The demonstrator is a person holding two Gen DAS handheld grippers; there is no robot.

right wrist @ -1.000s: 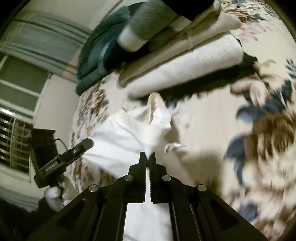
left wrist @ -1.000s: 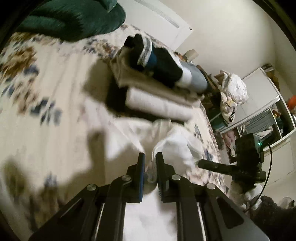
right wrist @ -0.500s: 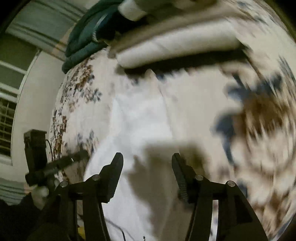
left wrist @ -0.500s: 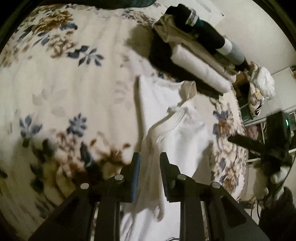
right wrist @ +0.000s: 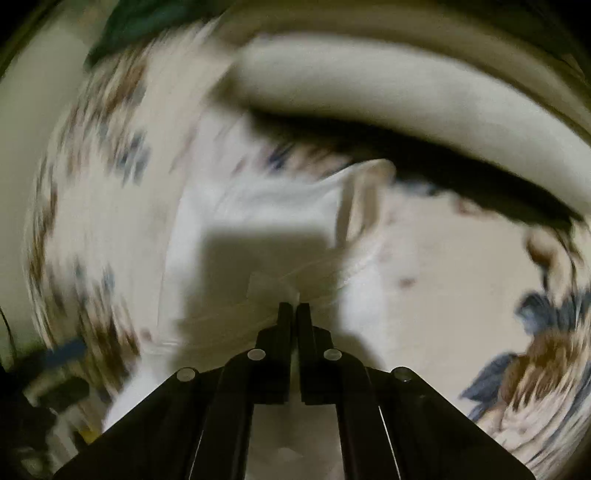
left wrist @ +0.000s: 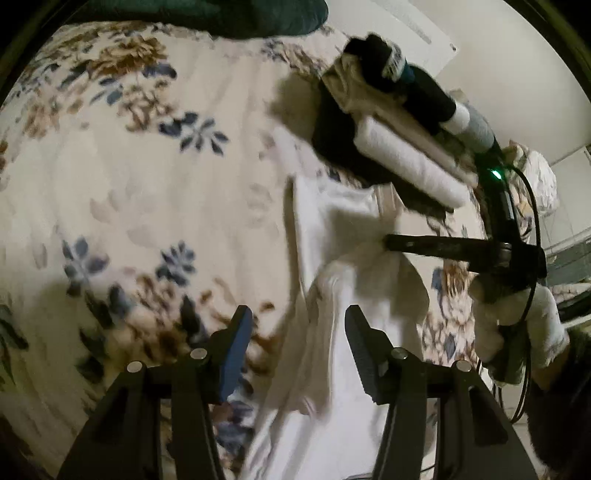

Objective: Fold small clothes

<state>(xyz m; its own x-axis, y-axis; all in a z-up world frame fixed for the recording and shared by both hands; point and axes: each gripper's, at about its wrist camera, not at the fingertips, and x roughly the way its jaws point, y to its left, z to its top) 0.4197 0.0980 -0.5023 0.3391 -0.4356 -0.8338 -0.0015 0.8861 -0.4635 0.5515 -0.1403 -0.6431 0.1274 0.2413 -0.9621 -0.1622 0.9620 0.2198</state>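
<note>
A small white garment (left wrist: 332, 258) lies partly spread on the floral bedspread (left wrist: 147, 184), its near part bunched toward me. My left gripper (left wrist: 299, 328) is open and empty, its jaws wide apart just above the garment's near part. In the left wrist view my right gripper (left wrist: 388, 242) reaches in from the right, its tip on a raised fold of the garment. The right wrist view is blurred; there my right gripper (right wrist: 293, 308) is shut on the white garment (right wrist: 266, 206) at a fold.
A stack of folded clothes (left wrist: 402, 147) with a dark rolled item on top sits just beyond the garment; it also shows in the right wrist view (right wrist: 388, 85). A dark green blanket (left wrist: 221, 14) lies at the far edge. Shelves and a wall stand at the right.
My left gripper let go of the garment and opened wide. My right gripper opened half a second ago, moved in and shut on a fold of the garment.
</note>
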